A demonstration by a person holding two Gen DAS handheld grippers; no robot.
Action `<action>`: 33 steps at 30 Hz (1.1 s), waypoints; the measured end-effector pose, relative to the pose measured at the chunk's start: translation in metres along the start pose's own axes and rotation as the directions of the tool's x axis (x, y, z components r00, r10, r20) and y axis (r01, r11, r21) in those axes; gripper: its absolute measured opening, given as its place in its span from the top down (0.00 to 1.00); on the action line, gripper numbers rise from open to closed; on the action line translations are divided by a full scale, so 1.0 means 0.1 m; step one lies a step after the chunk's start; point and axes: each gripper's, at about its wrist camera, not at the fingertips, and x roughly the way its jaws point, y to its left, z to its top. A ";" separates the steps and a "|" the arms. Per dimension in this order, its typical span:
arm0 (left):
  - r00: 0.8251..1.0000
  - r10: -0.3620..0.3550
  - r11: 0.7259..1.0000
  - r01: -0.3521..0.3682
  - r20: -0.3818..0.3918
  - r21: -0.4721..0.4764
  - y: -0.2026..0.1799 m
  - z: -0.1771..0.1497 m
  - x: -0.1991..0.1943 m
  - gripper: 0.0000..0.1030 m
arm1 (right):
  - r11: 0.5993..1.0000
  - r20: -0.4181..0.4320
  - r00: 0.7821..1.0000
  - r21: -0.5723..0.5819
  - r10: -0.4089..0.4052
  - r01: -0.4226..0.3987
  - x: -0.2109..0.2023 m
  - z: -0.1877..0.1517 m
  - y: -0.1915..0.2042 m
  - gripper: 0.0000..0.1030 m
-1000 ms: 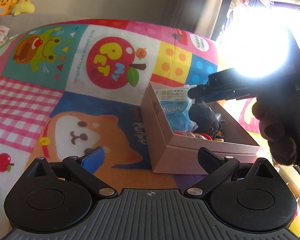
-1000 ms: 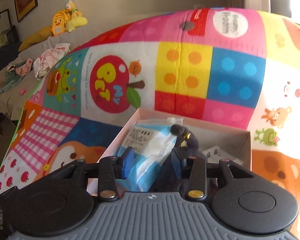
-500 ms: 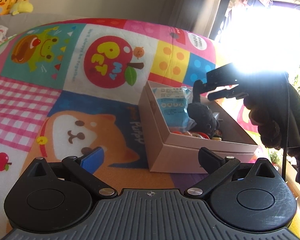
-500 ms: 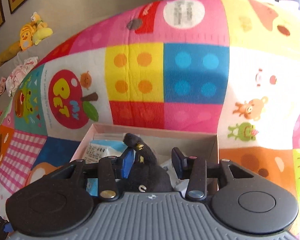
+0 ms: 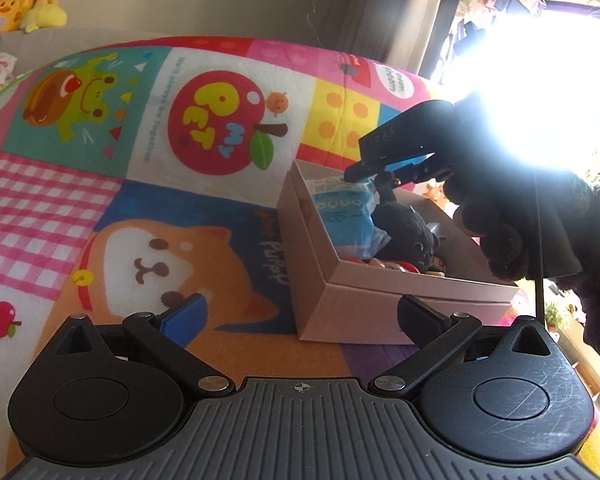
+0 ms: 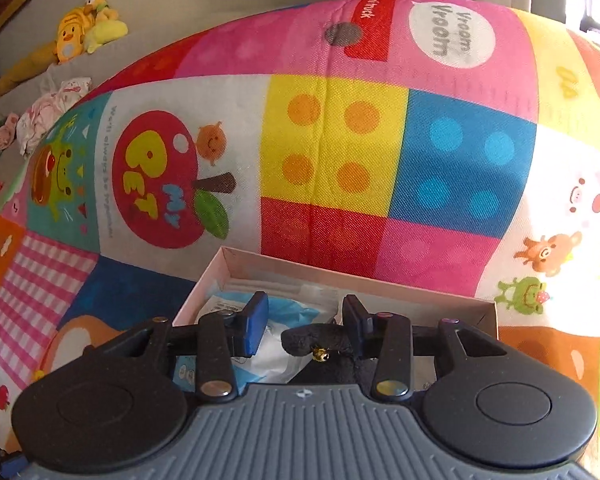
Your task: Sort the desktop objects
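Note:
A pink cardboard box (image 5: 380,300) stands on the colourful play mat. In it lie a blue and white packet (image 5: 340,212), a black plush toy (image 5: 408,236) and small red items. My left gripper (image 5: 300,312) is open and empty, low in front of the box. My right gripper (image 6: 304,320) is open above the box (image 6: 220,276), with the plush toy's black tail and gold bell (image 6: 320,354) below its fingers and the packet (image 6: 284,316) to the left. In the left wrist view the right gripper (image 5: 384,164) hovers over the box's far end.
The play mat (image 5: 140,160) spreads to the left and beyond the box. Yellow plush toys (image 5: 16,12) sit on a grey sofa at the far left, with crumpled cloth (image 6: 52,116) near them. A bright window (image 5: 540,80) glares at the right.
My right gripper has let go of the black plush toy, which now lies in the box, and has opened wider and pulled up and back. The left gripper has barely moved.

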 end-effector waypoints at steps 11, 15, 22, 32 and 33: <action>1.000 -0.008 1.000 0.008 0.004 0.020 -0.03 0.00 -0.02 0.00 | 0.994 0.069 0.997 0.098 0.037 -0.044 -0.70 -0.36 -0.40 0.42; 1.000 -0.008 0.999 0.009 -0.003 0.038 -0.07 -0.02 -0.01 0.00 | 0.993 0.100 0.994 0.105 0.050 -0.060 -1.17 -0.83 -0.52 0.21; 0.998 0.006 0.997 -0.001 -0.067 0.073 -0.23 -0.18 -0.14 0.00 | 0.991 0.094 0.995 0.124 0.038 -0.049 -1.64 -1.74 -0.42 0.00; 0.984 0.156 0.971 -0.137 -0.088 0.194 -0.51 -0.53 -0.58 0.00 | 0.999 0.003 0.999 -0.008 0.039 -0.039 -1.70 -2.54 0.16 0.00; 0.981 0.175 0.968 -0.154 -0.090 0.196 -0.53 -0.54 -0.56 0.00 | 1.000 -0.008 1.000 -0.003 0.019 -0.019 -1.67 -2.56 0.16 0.00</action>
